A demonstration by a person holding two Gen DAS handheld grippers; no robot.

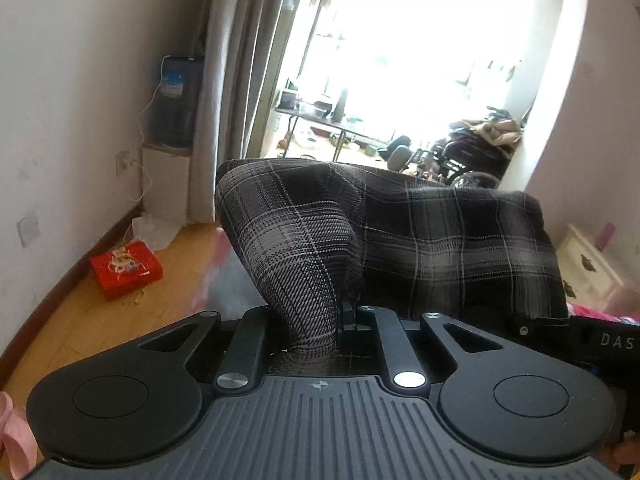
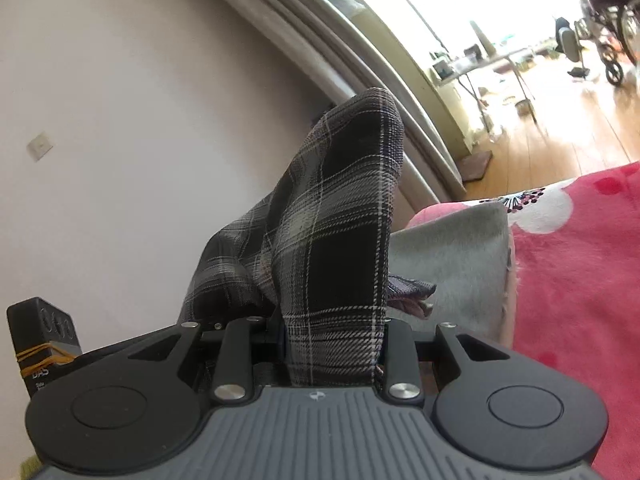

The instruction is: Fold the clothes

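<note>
Both claws are pinching the soft black-and-grey plaid cloth garment (image 1: 420, 236): left claw (image 1: 348, 312) nearly closed, right claw (image 2: 332, 332) narrowly parted around bunched fabric, holding it drooping limply above the pink floral bed (image 2: 580, 260); edge grips suit it.
</note>
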